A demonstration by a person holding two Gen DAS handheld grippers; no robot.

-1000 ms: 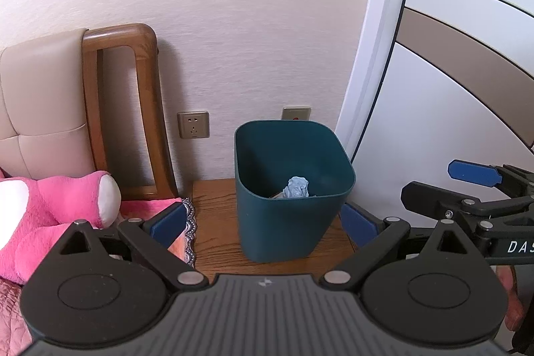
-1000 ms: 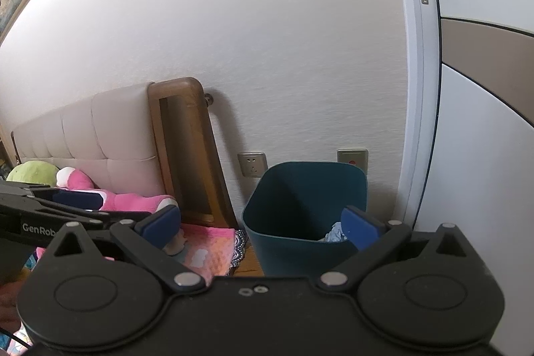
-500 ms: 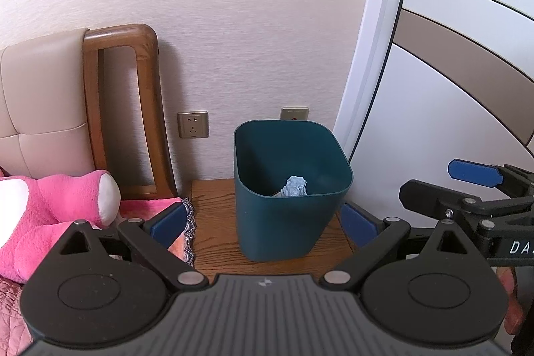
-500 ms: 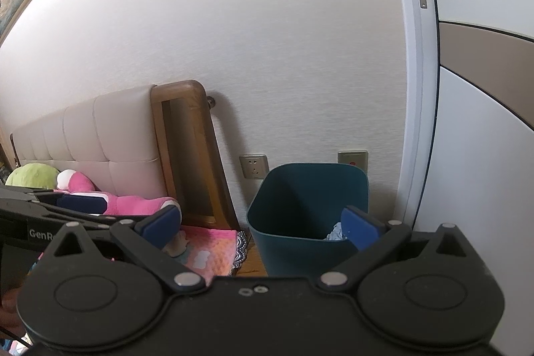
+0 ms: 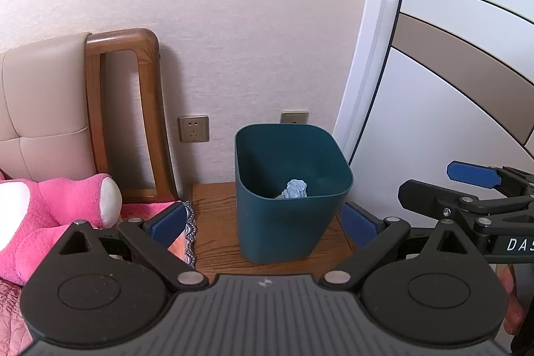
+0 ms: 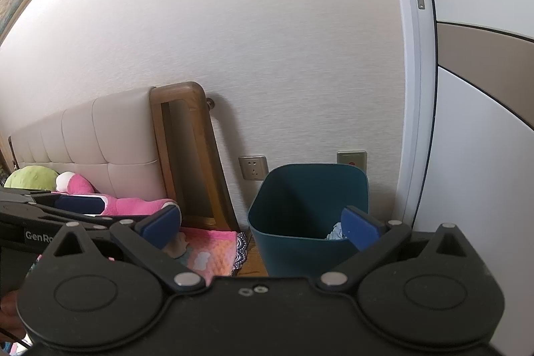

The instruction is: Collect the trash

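**Both grippers empty, one wad already binned: look for the next piece**

The teal bin (image 5: 290, 192) stands upright on a wooden worktop (image 5: 217, 222) against the wall, between the bed's wooden headboard frame (image 5: 150, 109) at its 9 o'clock and a white door frame (image 5: 370, 62) at its 3 o'clock. A crumpled pale-blue paper wad (image 5: 295, 189) lies inside, low against the bin's near wall.

The left gripper (image 5: 263, 221) has its fingers (image 5: 168, 222) spread wide with nothing between them; the bin only shows through the gap, well beyond the tips. The right gripper (image 6: 262, 227) is likewise released and empty. In the left view it sits at 3 o'clock, clear of the bin.

No loose trash shows on the worktop, on the pink bedcover (image 6: 207, 251) or near the pink plush toy (image 5: 50, 209). So the step in hand is probably a search. Turn the cameras slowly across the bed and the floor so that small scraps can be made out. Keep the fingers spread, ready to close on light paper. Do not nudge the bin: it stands near the worktop's front edge and looks light enough to tip.
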